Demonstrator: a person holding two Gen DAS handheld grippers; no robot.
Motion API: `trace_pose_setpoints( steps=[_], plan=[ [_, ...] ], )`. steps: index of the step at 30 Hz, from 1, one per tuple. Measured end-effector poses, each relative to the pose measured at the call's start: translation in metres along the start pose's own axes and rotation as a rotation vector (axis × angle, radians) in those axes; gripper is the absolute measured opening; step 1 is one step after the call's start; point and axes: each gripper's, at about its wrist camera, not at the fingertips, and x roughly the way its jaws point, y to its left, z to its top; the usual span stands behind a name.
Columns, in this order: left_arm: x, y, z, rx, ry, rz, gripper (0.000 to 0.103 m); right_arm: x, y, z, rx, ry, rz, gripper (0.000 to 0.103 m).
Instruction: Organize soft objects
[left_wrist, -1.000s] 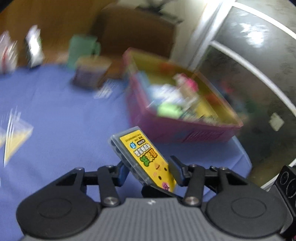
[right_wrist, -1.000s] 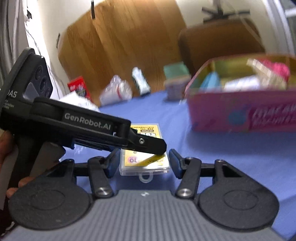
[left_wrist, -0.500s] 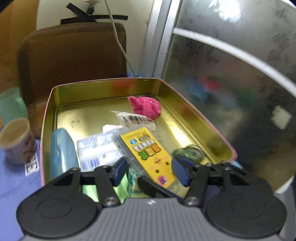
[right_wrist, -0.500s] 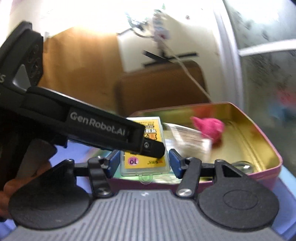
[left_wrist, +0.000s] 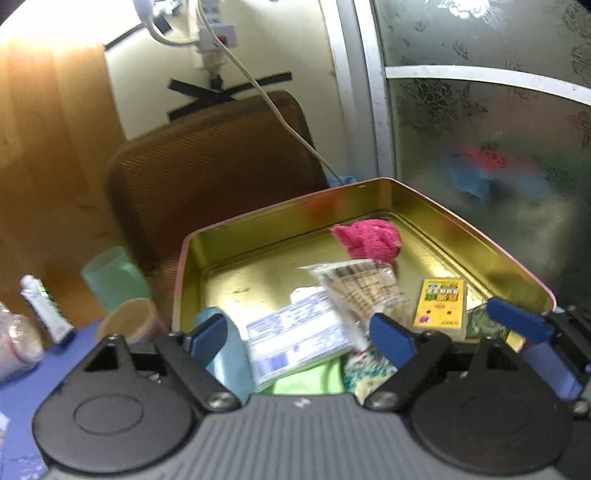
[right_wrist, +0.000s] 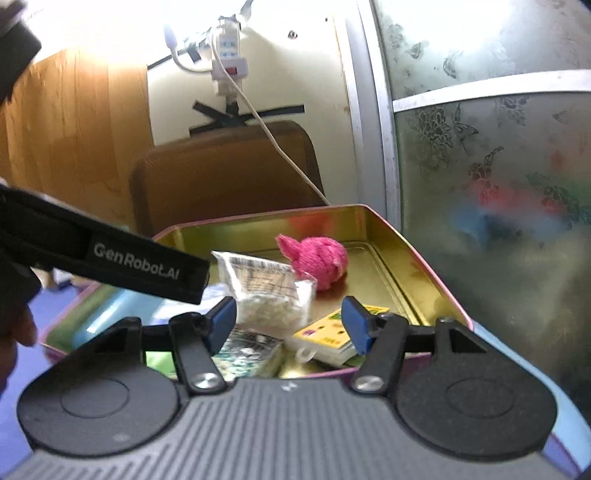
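Observation:
A pink tin with a gold inside (left_wrist: 280, 214) (right_wrist: 417, 266) holds several soft things. The yellow packet (left_wrist: 441, 306) (right_wrist: 328, 334) lies in its near right corner. A pink knitted ball (left_wrist: 369, 240) (right_wrist: 321, 262), a clear bag of small pieces (left_wrist: 358, 284) (right_wrist: 266, 291), a blue-and-white pack (left_wrist: 295, 332) and a green cloth (left_wrist: 310, 380) also lie inside. My left gripper (left_wrist: 299, 336) is open and empty above the tin's near edge. My right gripper (right_wrist: 290, 323) is open and empty just over the yellow packet. The right gripper's blue fingers (left_wrist: 517, 325) show at the right of the left wrist view.
A brown chair back (left_wrist: 207, 162) stands behind the tin, with a white cable (left_wrist: 280, 118) hanging over it. On the blue cloth at the left are a green cup (left_wrist: 110, 277), a small paper tub (left_wrist: 129, 321) and a white tube (left_wrist: 44, 306). A frosted glass door (left_wrist: 498, 147) is at the right.
Both grippers have opened and let go of the yellow packet. It now lies in the tin's near right corner. Both grippers have drawn back a little.

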Motion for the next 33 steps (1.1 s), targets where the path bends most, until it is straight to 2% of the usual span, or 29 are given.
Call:
trace_pose_setpoints(
  steps=[5, 13, 18, 21, 25, 33],
  plan=[
    [-0.033, 0.01, -0.018, -0.009, -0.021, 0.019, 0.09, -0.023, 0.013, -0.002, 0.011, -0.01, 0.032, 0.066],
    [-0.071, 0.042, -0.055, -0.104, -0.025, 0.041, 0.09, -0.05, 0.032, -0.012, 0.03, 0.038, 0.101, 0.067],
    [-0.084, 0.063, -0.083, -0.15, -0.019, 0.081, 0.098, -0.059, 0.039, -0.017, 0.056, 0.071, 0.125, 0.067],
    [-0.087, 0.071, -0.102, -0.165, 0.005, 0.091, 0.103, -0.062, 0.04, -0.018, 0.111, 0.097, 0.156, 0.067],
    [-0.09, 0.081, -0.123, -0.19, 0.038, 0.11, 0.103, -0.067, 0.046, -0.018, 0.167, 0.117, 0.2, 0.069],
    [-0.086, 0.094, -0.153, -0.23, 0.114, 0.146, 0.103, -0.07, 0.067, -0.023, 0.164, 0.144, 0.239, 0.069]
  ],
)
